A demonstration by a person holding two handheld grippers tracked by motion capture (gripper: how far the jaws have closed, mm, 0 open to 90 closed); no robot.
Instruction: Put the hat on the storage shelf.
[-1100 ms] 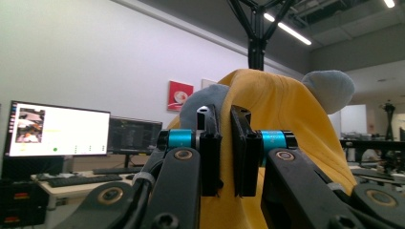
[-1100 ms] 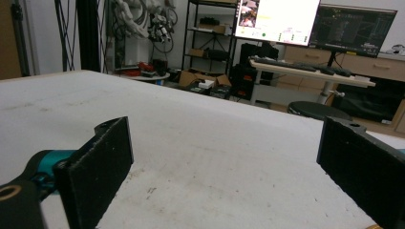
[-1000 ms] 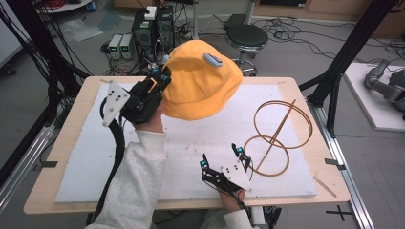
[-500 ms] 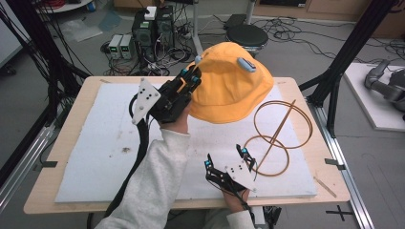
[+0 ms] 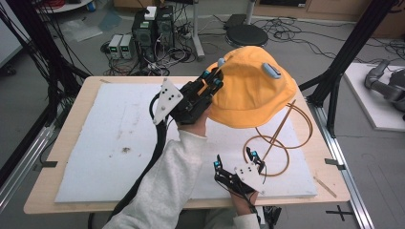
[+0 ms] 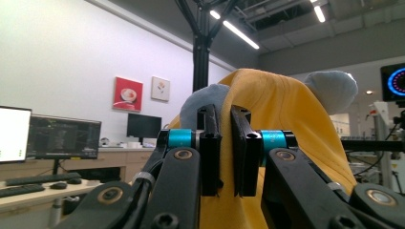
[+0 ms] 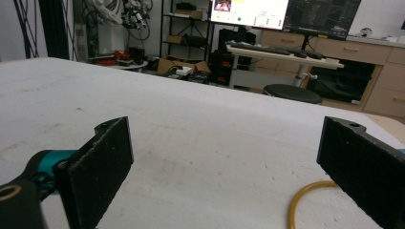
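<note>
Now the left gripper (image 5: 213, 79) pinches the yellow hat (image 5: 250, 90), seemingly lifted, while the right gripper (image 5: 235, 160) gapes empty.

— What is the yellow hat (image 5: 248, 90) made of?
— Soft matt cloth, folded in creases.
— And the stand (image 5: 282, 131)?
— Thin smooth bent wood; a rough, speckled white mat (image 5: 110, 143) is laid beneath.

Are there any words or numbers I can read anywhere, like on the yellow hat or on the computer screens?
None can be read.
Yellow hat: no words show, just plain cloth and two grey-blue ears.
Monitors behind the table: lit, but the writing is too small and blurred.
Red picture on the wall: no readable text.
Left monitor: too blurred.
</note>
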